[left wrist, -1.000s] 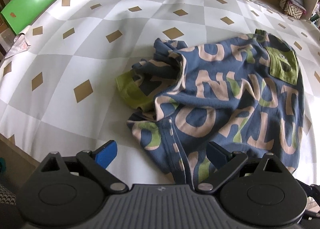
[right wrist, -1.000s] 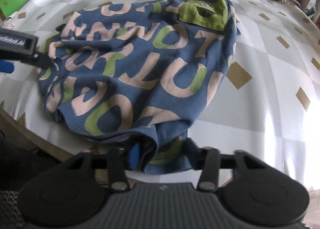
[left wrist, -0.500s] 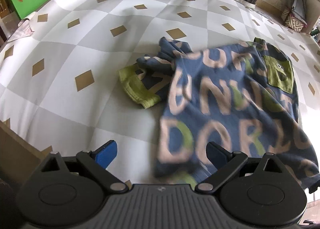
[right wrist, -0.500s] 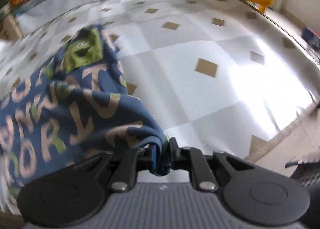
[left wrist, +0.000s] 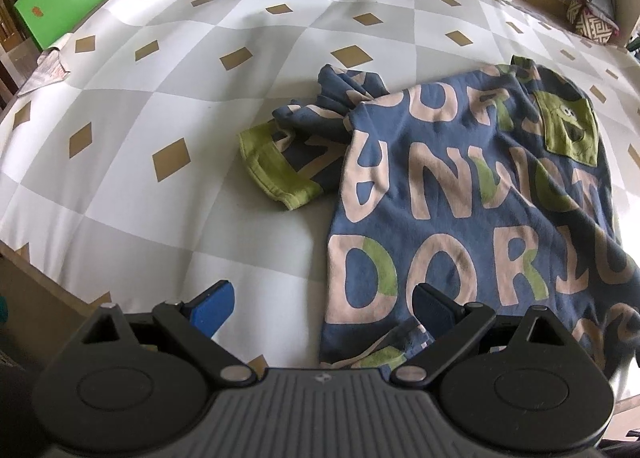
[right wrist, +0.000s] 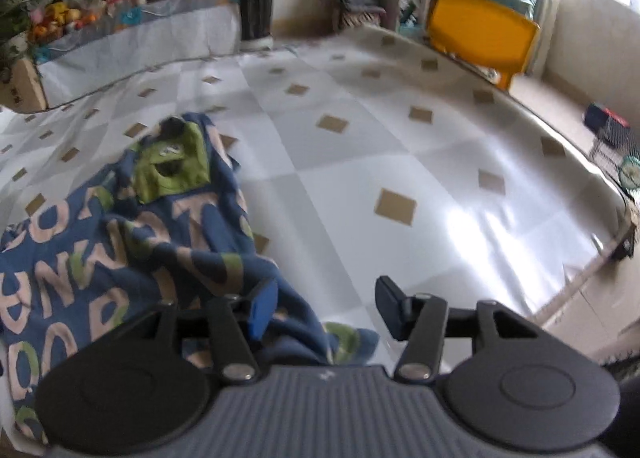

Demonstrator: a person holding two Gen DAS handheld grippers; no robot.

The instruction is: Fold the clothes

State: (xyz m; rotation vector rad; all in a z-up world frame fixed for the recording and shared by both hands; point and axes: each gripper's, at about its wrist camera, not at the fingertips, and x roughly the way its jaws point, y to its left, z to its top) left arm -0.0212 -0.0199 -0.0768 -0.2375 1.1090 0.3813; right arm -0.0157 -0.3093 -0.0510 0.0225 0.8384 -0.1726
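Note:
A blue shirt with big pink and green letters, a green chest pocket and a green-cuffed sleeve lies on the checked table cover. My left gripper hangs open over the shirt's near left corner, its right finger above the cloth, nothing pinched. In the right wrist view the same shirt spreads to the left. My right gripper has its jaws opening; the shirt's hem corner lies loose between them, against the left pad, and the right pad is clear of it.
The table edge runs close below both grippers. A green chair back stands far left, a yellow board and shelves far right. Plants and fruit line a ledge at the back. A dark bin stands behind the table.
The right gripper, shut on the shirt's hem, pulled it up and right and stretched the bunched cloth flat. Its jaws now stand apart and the hem has dropped. The left gripper kept still.

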